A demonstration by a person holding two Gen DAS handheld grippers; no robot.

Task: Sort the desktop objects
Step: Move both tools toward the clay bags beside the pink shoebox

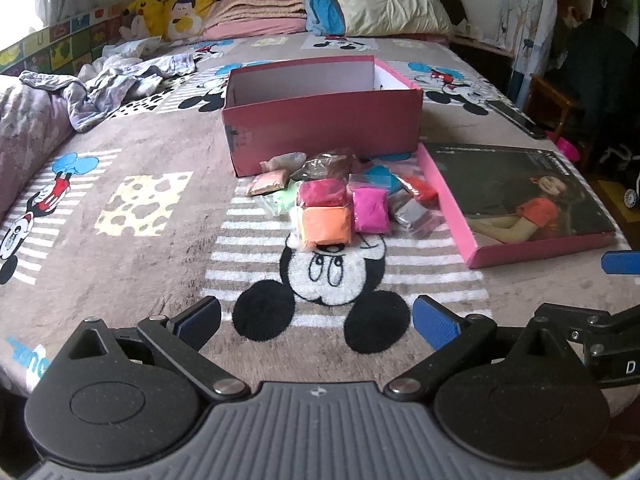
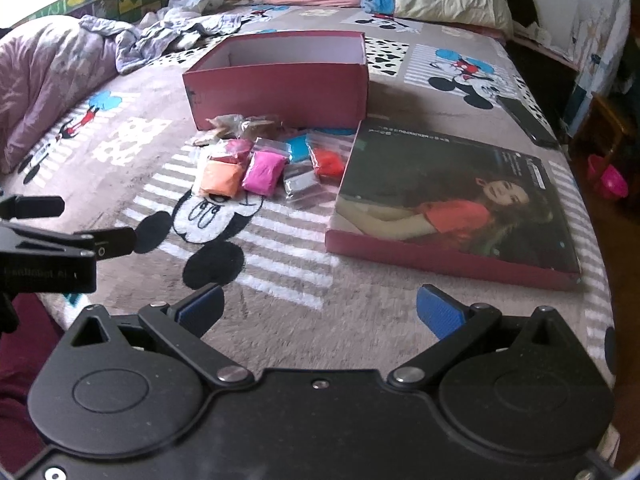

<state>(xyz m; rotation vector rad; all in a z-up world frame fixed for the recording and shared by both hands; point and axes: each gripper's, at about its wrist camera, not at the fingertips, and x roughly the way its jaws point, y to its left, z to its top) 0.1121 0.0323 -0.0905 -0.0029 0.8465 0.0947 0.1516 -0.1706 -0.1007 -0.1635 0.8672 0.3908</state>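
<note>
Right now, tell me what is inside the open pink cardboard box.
The open pink cardboard box shows only bare white inner walls; no packet shows above its rim. Its near wall hides the floor, so anything lying low cannot be seen. The bagged clay packets lie outside, in front.

We see the left claw [image 1: 316,320] held low and level, its two blue-padded fingers [image 1: 436,326] spread wide apart with nothing between them. The right claw [image 2: 320,312] sits in the same pose: fingers [image 2: 440,312] wide apart, nothing gripped. In the left view, part of the right claw shows at the right edge, a blue pad tip above its black linkage. In the right view, the left claw appears at the left edge, just beside. We see both claws side by side, pointing the same way.
</note>
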